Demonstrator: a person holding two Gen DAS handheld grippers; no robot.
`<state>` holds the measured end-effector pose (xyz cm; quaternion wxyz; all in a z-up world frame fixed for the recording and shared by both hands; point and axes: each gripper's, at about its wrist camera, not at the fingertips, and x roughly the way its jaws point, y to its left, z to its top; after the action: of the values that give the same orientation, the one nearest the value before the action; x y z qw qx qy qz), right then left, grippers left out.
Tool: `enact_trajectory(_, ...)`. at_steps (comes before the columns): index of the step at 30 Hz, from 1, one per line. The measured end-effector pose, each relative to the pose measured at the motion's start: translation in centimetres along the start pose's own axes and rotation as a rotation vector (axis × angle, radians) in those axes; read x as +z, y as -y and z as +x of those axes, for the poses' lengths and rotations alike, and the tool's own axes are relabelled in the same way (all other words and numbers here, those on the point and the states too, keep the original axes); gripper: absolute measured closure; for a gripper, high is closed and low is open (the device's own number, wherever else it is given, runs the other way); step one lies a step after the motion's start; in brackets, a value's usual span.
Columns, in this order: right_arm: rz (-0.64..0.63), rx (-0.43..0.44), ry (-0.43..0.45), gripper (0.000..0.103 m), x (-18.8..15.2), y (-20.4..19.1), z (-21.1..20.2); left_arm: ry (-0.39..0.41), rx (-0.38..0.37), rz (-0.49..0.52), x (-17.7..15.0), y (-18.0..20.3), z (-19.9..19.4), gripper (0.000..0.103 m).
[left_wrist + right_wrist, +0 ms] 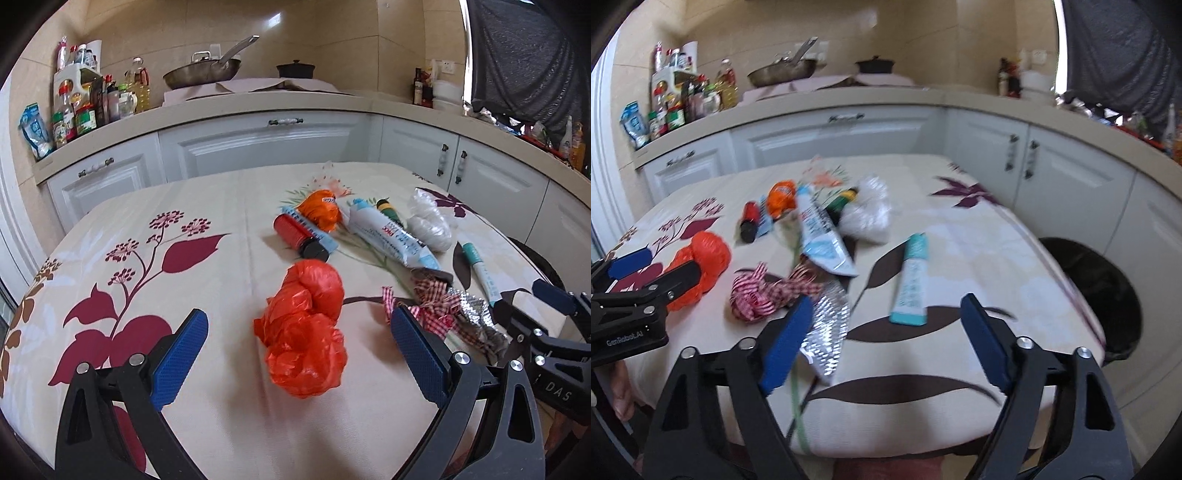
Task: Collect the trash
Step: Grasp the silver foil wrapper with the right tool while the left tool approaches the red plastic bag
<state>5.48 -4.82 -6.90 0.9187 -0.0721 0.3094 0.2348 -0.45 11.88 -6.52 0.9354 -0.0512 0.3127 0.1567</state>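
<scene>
A crumpled red plastic bag [306,328] lies on the flowered tablecloth [147,229] between the fingers of my left gripper [299,314], which stands open around it without pressing it. To its right are a red-checked ribbon [439,314] and a silver foil wrapper [827,332]. My right gripper [886,301] is open over the table's near edge. The foil lies beside its left finger and a teal tube [912,280] lies just ahead between the fingers. Further back lie a red bottle [299,232], an orange bag [319,208], a white-blue packet [388,236] and a clear bag [428,221].
A black bin [1089,295] stands on the floor off the table's right side. White cabinets [258,147] and a counter with a pan [203,72], a pot and several bottles run behind the table. The left part of the tablecloth holds no objects.
</scene>
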Motion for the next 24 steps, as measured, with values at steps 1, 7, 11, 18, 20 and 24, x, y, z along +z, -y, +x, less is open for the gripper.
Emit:
enact_trajectory(1,-0.002,0.009,-0.005,0.026,-0.1,-0.2,0.2,-0.003,-0.001,-0.001,-0.1,-0.1,0.1,0.007)
enact_trajectory(7,-0.006,0.039,-0.034,0.035,-0.3,-0.7,1.1,-0.012,-0.009,-0.009,-0.1,-0.3,0.6,0.007)
enact_trajectory(11,-0.005,0.064,-0.054,0.05,-0.4,-0.6,1.7,-0.018,-0.009,-0.01,-0.2,-0.2,0.8,0.007)
enact_trajectory(18,0.004,0.124,-0.067,0.079,-0.5,-0.7,2.0,-0.024,-0.012,-0.014,-0.1,-0.2,1.1,0.007)
enact_trajectory(20,0.006,0.133,-0.068,0.082,-0.4,-0.7,1.9,-0.025,-0.015,-0.017,0.0,-0.2,1.2,0.007)
enact_trajectory(24,0.008,0.128,-0.059,0.088,-0.3,-0.6,1.6,-0.022,-0.022,-0.027,0.2,-0.2,1.1,0.007)
